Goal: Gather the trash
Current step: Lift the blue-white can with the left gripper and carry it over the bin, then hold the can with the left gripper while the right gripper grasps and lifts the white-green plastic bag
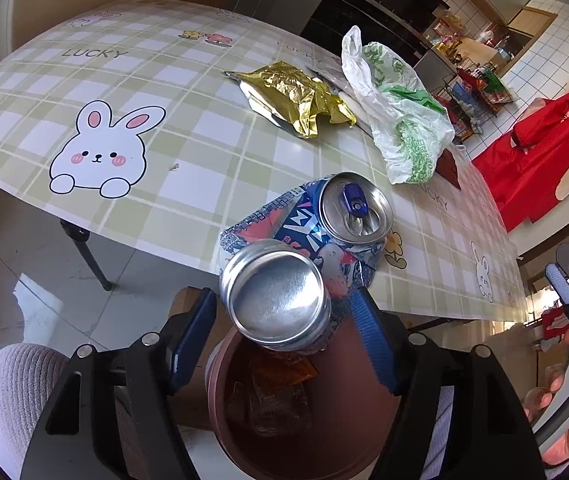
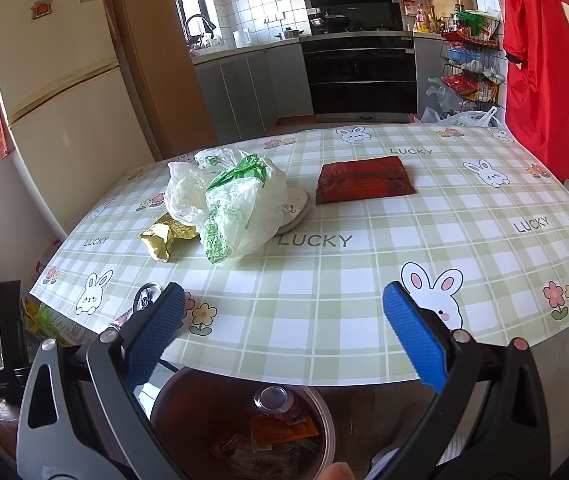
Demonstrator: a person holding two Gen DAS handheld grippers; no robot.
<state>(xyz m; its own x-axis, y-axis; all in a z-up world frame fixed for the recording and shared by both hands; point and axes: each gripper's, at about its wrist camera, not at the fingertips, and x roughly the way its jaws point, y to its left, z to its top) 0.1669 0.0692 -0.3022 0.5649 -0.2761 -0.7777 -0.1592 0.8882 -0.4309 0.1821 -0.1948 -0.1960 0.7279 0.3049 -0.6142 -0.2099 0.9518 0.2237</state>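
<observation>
A crumpled blue drink can (image 1: 284,264) hangs bent between the fingers of my left gripper (image 1: 284,294), over the brown bin (image 1: 348,408). Its right pad touches the can, while a gap shows at the left pad. The bin (image 2: 164,400) holds wrappers and a can end (image 2: 274,398). On the checked table (image 2: 324,320) lie a gold foil wrapper (image 1: 296,100), a white-green plastic bag (image 2: 232,204) and a dark red packet (image 2: 364,180). My right gripper (image 2: 284,292) stands open and empty at the table's near edge, above the bin.
A white round lid (image 2: 296,208) lies beside the bag. A table leg (image 1: 88,256) stands at the left and a person's knee (image 1: 20,392) at the lower left. Beyond the table are a fridge (image 2: 56,100), an oven (image 2: 360,76) and a hanging red garment (image 2: 540,60).
</observation>
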